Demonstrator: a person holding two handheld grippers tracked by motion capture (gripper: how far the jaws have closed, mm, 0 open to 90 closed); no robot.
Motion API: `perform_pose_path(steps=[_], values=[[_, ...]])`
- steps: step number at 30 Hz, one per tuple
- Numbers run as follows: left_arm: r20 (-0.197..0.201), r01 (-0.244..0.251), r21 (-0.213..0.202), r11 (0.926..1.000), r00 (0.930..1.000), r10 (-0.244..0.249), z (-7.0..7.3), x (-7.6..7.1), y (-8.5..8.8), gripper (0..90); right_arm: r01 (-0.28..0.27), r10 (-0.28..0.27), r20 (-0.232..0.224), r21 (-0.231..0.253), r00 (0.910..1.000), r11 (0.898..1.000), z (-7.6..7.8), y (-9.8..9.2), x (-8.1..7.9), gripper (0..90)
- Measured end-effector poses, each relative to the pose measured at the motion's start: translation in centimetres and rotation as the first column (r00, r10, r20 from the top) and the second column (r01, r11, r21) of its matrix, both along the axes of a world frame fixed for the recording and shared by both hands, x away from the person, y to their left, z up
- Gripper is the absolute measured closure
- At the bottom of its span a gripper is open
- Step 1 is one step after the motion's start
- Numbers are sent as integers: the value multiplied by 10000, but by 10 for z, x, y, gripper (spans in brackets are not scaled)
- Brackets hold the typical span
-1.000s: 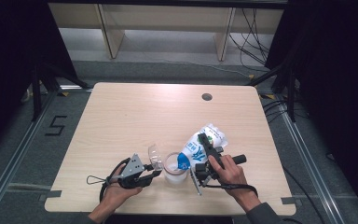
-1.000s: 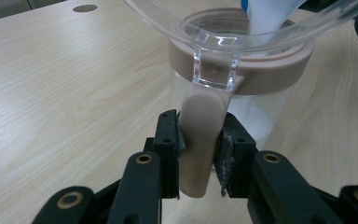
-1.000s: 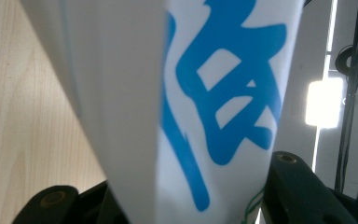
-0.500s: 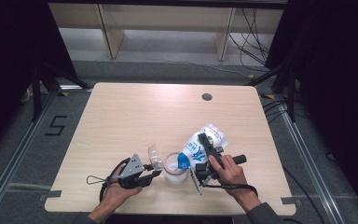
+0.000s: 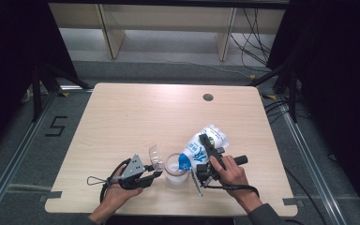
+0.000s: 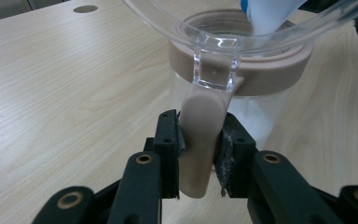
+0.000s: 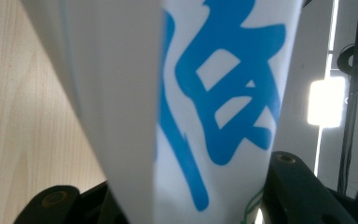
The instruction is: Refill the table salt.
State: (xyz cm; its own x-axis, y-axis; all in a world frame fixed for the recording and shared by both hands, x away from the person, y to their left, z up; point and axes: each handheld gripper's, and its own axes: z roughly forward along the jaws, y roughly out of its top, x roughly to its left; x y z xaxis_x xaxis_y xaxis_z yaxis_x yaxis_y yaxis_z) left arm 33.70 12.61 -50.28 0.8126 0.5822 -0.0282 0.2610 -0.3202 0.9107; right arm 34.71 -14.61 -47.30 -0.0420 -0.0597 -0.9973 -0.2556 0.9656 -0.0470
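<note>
A clear jar (image 5: 176,169) with a beige rim (image 6: 279,70) stands near the table's front edge, its clear hinged lid (image 5: 155,155) flipped up. My left gripper (image 5: 155,175) is shut on the jar's beige latch tab (image 6: 200,140); both pads (image 6: 168,154) press its sides. A white bag with blue print (image 5: 201,147) is tilted, its lower corner over the jar's mouth. My right gripper (image 5: 205,154) is shut on this bag (image 7: 214,112), held from the right by a hand (image 5: 229,171). White contents lie in the jar (image 6: 256,116).
The light wooden table (image 5: 136,117) has a round cable hole (image 5: 208,97) at the back right. Shelving legs and cables stand on the floor behind the table. A black frame flanks both sides.
</note>
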Motion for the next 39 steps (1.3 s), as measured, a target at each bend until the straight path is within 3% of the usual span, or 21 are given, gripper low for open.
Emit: perform_pose_path(steps=[12,19,21,25,29,31,32,39], values=[[3,-22,92,10000,10000,22,1,0,1,717,-24,24,27,-8,10000,10000,1,0,0,658],[-18,-20,42,10000,10000,21,1,0,0,717,-85,84,53,249,10000,9997,-1,0,0,659],[-1,-26,97,9999,10000,26,1,0,1,717,-5,5,34,-36,10000,10000,1,0,0,660],[1,-29,90,10000,10000,29,1,0,1,717,-10,10,16,205,10000,9998,0,0,0,661],[-3,-29,96,10000,10000,29,1,0,1,717,-43,42,23,160,10000,9999,0,0,0,662],[8,-53,90,9999,10000,53,1,0,1,717,-104,106,110,-143,9999,9998,2,1,0,662],[7,-47,99,9999,10000,47,1,0,1,717,-323,325,272,-70,9991,9995,1,1,1,662],[-2,-53,29,10000,10000,53,1,-1,0,717,-141,141,132,-38,9998,9999,1,0,0,665]])
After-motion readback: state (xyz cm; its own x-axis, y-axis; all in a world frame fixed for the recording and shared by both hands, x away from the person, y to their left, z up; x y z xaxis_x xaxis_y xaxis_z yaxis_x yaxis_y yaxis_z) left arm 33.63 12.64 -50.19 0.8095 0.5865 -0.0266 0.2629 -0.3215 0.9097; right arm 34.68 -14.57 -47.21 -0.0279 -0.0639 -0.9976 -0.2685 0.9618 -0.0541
